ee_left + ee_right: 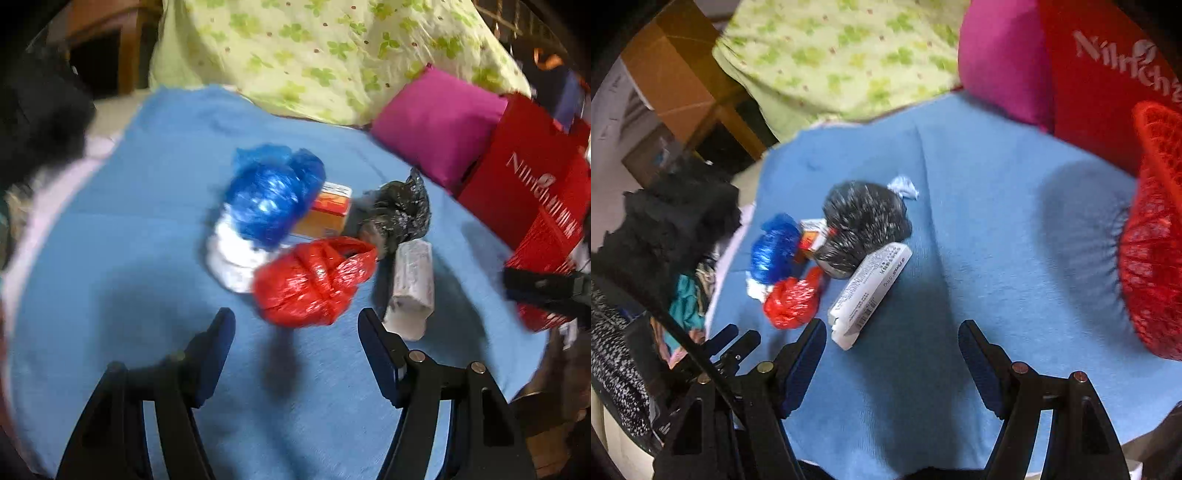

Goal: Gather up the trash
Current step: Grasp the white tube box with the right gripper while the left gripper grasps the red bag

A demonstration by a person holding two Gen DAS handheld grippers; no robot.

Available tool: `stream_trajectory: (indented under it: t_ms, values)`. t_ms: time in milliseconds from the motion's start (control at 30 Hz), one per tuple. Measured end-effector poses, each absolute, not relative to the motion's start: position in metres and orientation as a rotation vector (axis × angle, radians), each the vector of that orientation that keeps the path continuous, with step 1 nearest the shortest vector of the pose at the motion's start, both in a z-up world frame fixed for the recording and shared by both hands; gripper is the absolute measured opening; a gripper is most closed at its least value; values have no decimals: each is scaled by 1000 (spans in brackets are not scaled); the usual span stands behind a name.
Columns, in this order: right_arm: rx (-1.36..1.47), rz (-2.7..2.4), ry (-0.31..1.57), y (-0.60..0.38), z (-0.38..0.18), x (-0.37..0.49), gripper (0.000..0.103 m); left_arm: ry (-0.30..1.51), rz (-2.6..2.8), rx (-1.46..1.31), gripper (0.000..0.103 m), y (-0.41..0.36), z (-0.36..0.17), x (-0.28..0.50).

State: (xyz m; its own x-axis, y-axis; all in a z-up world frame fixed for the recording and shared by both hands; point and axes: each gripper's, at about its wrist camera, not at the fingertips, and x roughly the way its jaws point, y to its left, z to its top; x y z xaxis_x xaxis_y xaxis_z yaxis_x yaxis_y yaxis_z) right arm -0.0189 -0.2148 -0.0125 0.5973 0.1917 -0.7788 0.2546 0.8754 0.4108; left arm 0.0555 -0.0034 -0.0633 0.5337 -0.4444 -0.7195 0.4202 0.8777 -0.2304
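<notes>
Left claw [296,324] spread wide, empty, above red bag wad [314,282], right claw [892,338] also spread, empty, beside white carton [870,291], red mesh basket [1152,236] at rt.

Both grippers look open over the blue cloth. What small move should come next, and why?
Probably ease the left gripper forward and close on the red bag. Its jaws are open and empty, and that bag lies nearest, just ahead between them, with the red mesh basket waiting on the right.
</notes>
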Motion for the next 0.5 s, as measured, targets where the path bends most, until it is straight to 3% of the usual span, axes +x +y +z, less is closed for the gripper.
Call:
stream_trajectory:
  t_ms: [300,500]
  values:
    - [445,-83,1041,-184,-43,50,77,898,-653,-125,40,2,-76,73]
    - [385,-107,1108,-174,-68,72,75,909,-752,-96,40,-8,-76,68]
